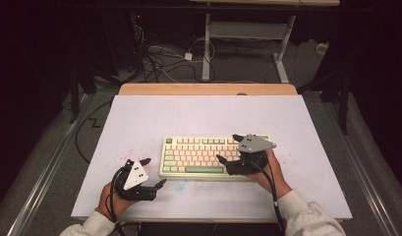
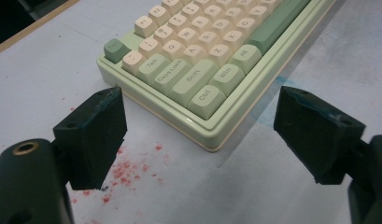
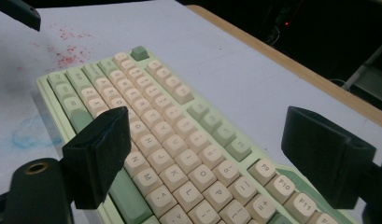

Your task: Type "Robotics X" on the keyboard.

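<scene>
Keyboard [image 1: 203, 156] lay on table [image 1: 154, 113], under right gripper [image 3: 212, 154], ahead of left gripper [image 2: 198, 135]. Both jaw pairs spread, nothing pinched. Judged rigid, moderately heavy, smooth-sided; keycaps fragile. Best grasped by case end edges.

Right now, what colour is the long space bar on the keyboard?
The space bar is green, darker than the pale green keyboard case; the high view shows it best.

Left gripper [image 2: 200, 135] is seen w/ jaws wide apart, nothing held between. Keyboard [image 2: 212, 51] corner w/ Ctrl key is framed just beyond them, untouched. Table [image 2: 48, 70] is marked w/ red specks [image 2: 125, 170] nr left jaw.
</scene>
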